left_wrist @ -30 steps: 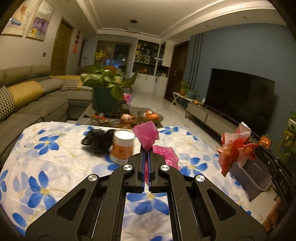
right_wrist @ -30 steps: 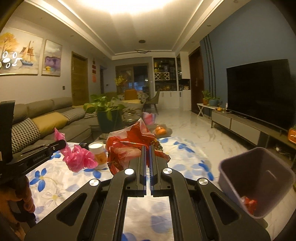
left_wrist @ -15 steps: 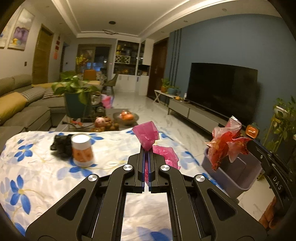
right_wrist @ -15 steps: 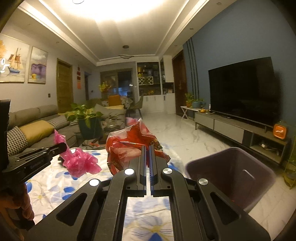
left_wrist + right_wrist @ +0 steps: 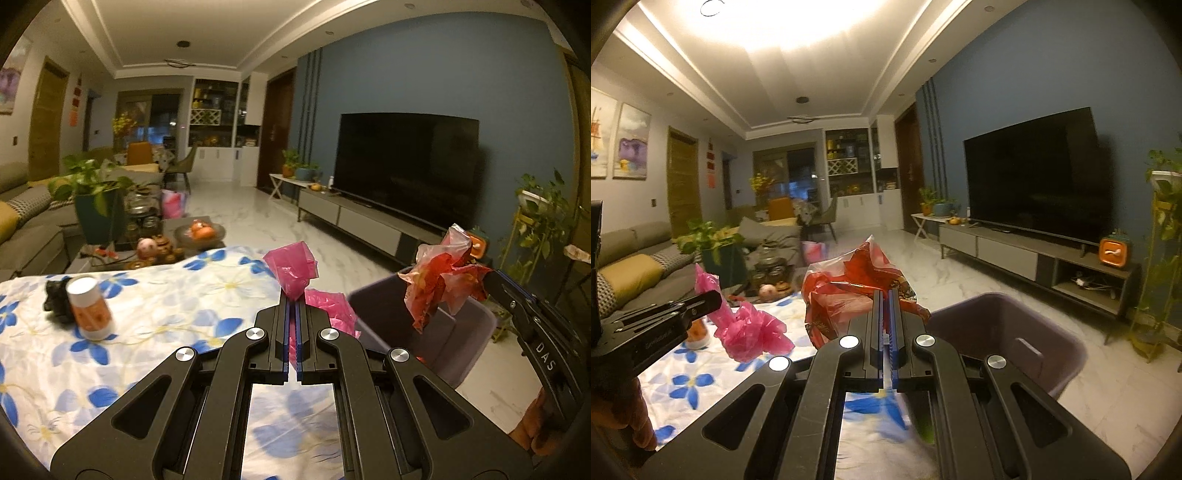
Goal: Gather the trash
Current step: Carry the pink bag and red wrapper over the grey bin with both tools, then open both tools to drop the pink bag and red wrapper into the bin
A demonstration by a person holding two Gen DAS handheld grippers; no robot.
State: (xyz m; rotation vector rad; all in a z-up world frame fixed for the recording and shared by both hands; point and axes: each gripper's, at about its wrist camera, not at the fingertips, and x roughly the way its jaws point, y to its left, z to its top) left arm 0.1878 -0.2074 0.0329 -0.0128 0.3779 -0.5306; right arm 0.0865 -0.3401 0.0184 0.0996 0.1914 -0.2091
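Left claw (image 5: 294, 301) clamped tight, raised, level; right claw (image 5: 885, 295) likewise, alongside it

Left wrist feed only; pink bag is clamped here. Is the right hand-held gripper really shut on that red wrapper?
Observer: Yes, right wrist view shows the right hand-held gripper shut, red wrapper pinched between its blue pads.
Operator: Over the bin?
Observer: Not squarely; the purple bin lies right of its fingertips.
Operator: Bin contents?
Observer: Visible inner wall is bare; bottom hidden behind the gripper.
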